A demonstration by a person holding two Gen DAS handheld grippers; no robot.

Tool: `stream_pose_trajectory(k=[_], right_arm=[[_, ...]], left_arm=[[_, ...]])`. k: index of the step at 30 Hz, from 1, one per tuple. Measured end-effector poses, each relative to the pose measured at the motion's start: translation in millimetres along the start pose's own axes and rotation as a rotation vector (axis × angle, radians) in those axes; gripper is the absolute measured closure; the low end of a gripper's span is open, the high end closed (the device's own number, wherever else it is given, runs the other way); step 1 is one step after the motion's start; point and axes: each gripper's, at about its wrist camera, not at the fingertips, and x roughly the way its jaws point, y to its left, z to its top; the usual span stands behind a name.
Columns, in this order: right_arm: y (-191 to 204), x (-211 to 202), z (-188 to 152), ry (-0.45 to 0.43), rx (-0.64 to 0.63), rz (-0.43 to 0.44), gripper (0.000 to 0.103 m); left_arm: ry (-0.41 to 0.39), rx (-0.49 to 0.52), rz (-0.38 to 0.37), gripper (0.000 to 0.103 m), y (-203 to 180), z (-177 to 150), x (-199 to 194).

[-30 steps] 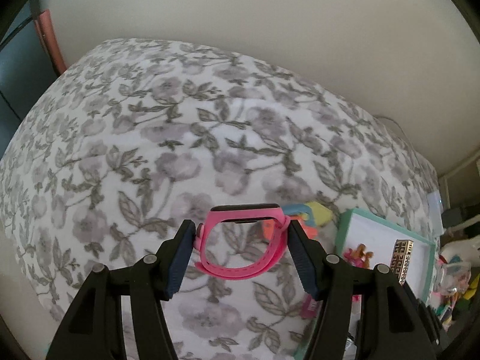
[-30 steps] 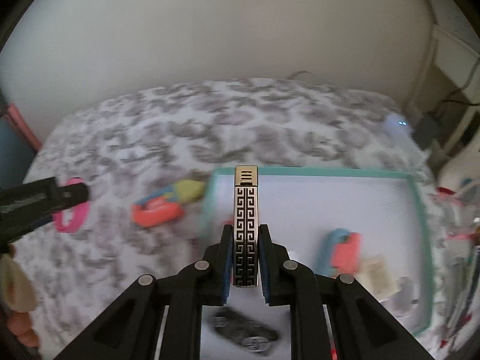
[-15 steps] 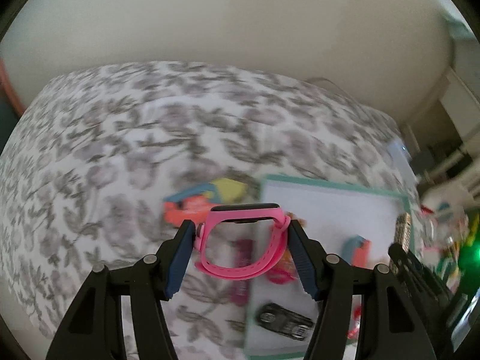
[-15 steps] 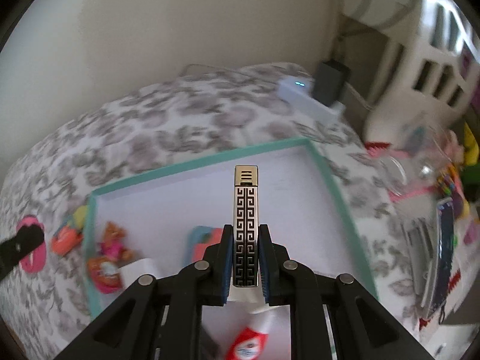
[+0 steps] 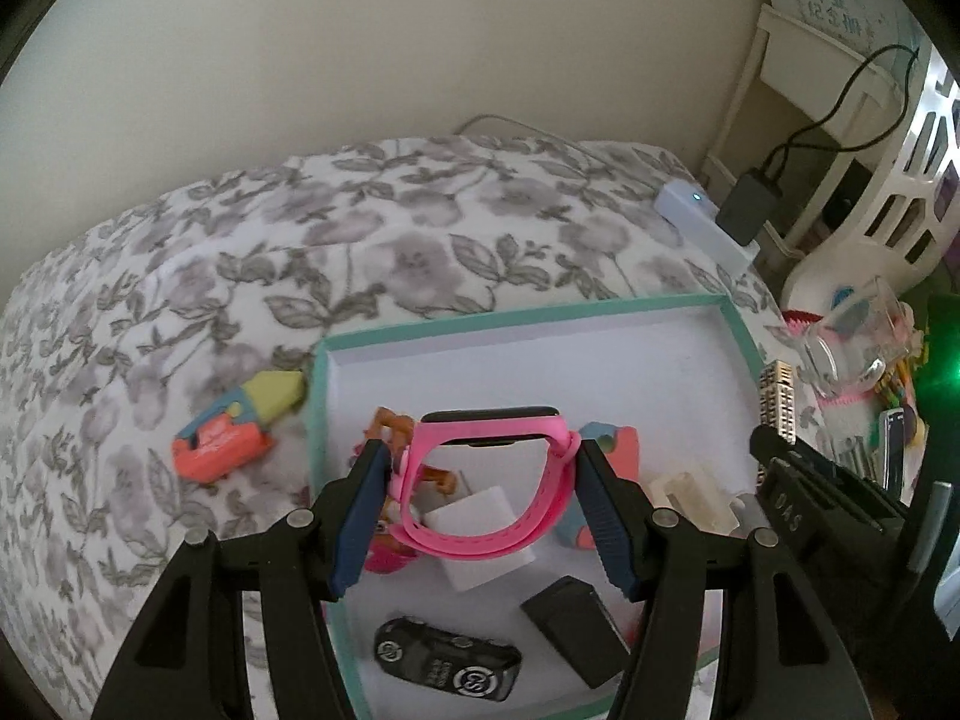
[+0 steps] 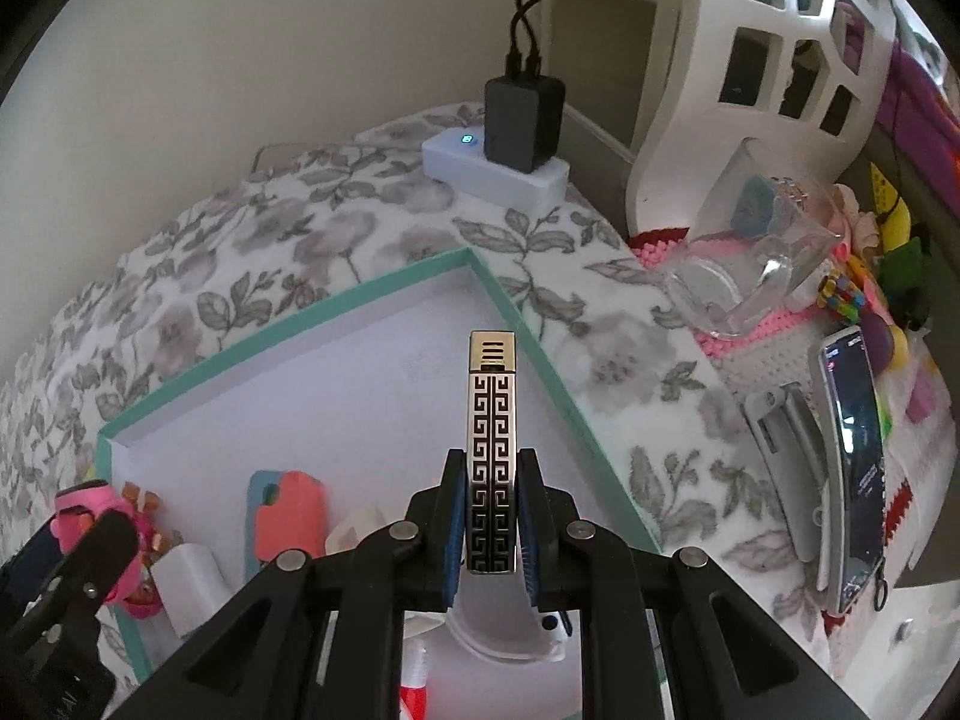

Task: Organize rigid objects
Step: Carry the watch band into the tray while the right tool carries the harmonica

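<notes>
Bed with a grey floral cover [image 5: 372, 252] beside a cream wall, bearing a teal-rimmed tray [image 5: 522, 315]. Nearest, the left gripper [image 5: 477, 495] clamps a pink watch [image 5: 486, 480] above the tray, its face edge lying crosswise. The right gripper [image 6: 491, 525], jaws nearly closed, holds a patterned lighter [image 6: 491, 456] over the tray, long axis pointing away. Several items already lie inside; farther left, a coral toy [image 5: 231, 435] remains on the cover.

Left wrist view: close, angled steeply down past its tongs [image 5: 480, 501] onto the teal-rimmed tray [image 5: 522, 315]. Right wrist view: likewise, from the tray's [image 6: 288, 315] right. Shared: tray, white power strip [image 5: 702, 225].
</notes>
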Motion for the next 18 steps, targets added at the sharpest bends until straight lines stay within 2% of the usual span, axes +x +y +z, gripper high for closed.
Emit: stream_pose_trajectory(k=[11,18], right_arm=[[6.8,18.1,-8.1,0.067,-0.032,-0.009,0.086],[8.2,18.8,-8.6,0.065,-0.044,-0.02,0.086]], left_arm=[[0.065,-0.005,-0.009,0.039,1.2,-6.7,20.0],[0.091,0.015,0.002,0.038,-1.9,-11.1,27.4]])
